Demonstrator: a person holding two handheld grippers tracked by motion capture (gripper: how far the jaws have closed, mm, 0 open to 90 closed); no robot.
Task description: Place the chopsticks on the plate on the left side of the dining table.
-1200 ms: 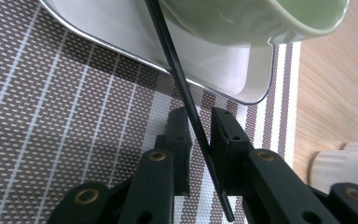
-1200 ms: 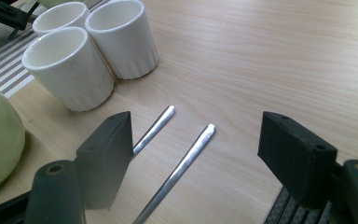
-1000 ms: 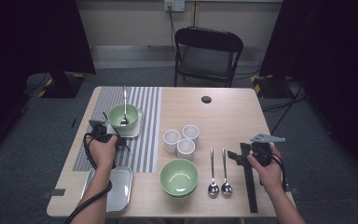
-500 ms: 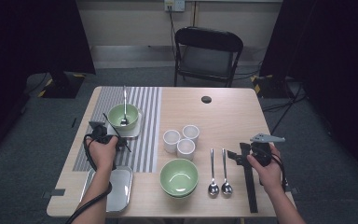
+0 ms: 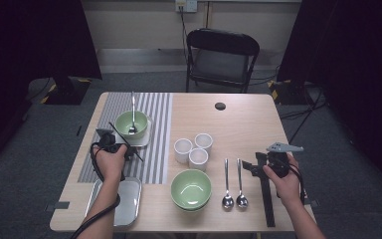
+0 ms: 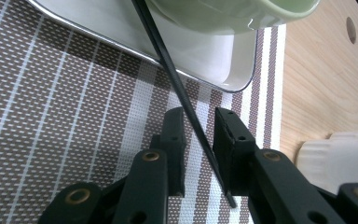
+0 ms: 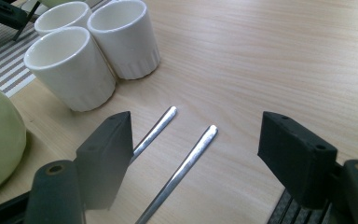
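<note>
Black and thin, a chopstick (image 6: 186, 100) lies slanted between the jaws of the left claw (image 6: 198, 135), over the striped placemat (image 6: 51, 121) just beside the steel tray (image 6: 214, 60) that carries a green bowl (image 5: 131, 123) with a spoon (image 5: 133, 112) in it. The jaws have just been opening; there is a small gap on each side of the stick, so I judge it freshly set down or let go rather than gripped. That setting looks close to finished. Left over, by the look of it: a second green bowl (image 5: 191, 188), two spoons (image 5: 233, 181) and three white cups (image 5: 193, 149) unsorted mid-table, plus another tray (image 5: 124, 199) standing bare at the near edge. The right claw (image 7: 196, 149) hangs wide apart above the spoon handles, holding nothing. The chopstick's lower end runs behind the jaw, and whether it touches either pad there I cannot tell.
</note>
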